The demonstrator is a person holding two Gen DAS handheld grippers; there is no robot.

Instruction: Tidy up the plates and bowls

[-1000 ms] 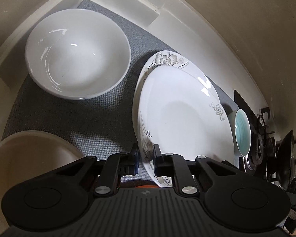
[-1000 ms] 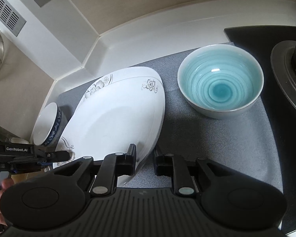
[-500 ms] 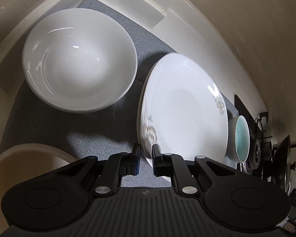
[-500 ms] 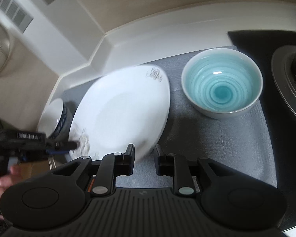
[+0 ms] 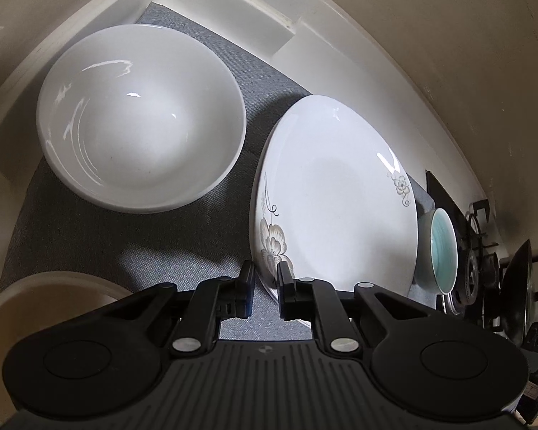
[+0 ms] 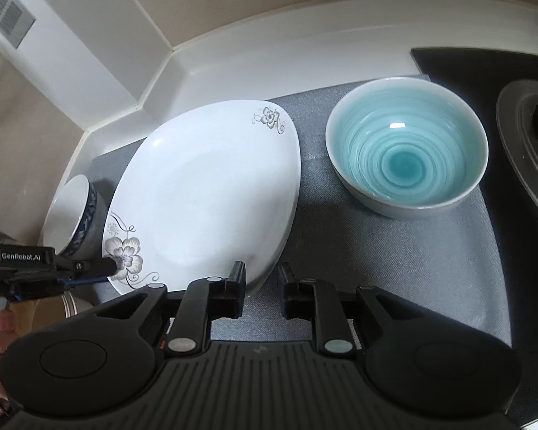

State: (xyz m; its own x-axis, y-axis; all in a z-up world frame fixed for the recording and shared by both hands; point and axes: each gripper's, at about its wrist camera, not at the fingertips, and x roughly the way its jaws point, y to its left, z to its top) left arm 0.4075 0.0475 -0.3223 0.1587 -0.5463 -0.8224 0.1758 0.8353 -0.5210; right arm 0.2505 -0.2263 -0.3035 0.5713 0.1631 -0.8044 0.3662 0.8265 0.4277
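Note:
A white flower-patterned plate (image 5: pixel 333 193) lies on the grey mat (image 5: pixel 125 243); it also shows in the right wrist view (image 6: pixel 204 197). My left gripper (image 5: pixel 265 283) is shut on the plate's near rim by the large flower; it appears in the right wrist view (image 6: pixel 104 268) at the plate's left corner. A large white bowl (image 5: pixel 140 114) sits left of the plate, seen with a blue-patterned outside in the right wrist view (image 6: pixel 71 208). A teal bowl (image 6: pixel 407 150) sits right of the plate. My right gripper (image 6: pixel 262 279) is open over the plate's near right edge, empty.
A gas stove with a burner (image 6: pixel 534 136) lies to the right of the mat. White backsplash walls (image 6: pixel 269 46) close the back. A beige round container (image 5: pixel 46 301) stands at the near left.
The two offset plates now show as a single plate outline, shifted slightly right toward the teal bowl. The left gripper stayed clamped on its rim. The right gripper stayed open.

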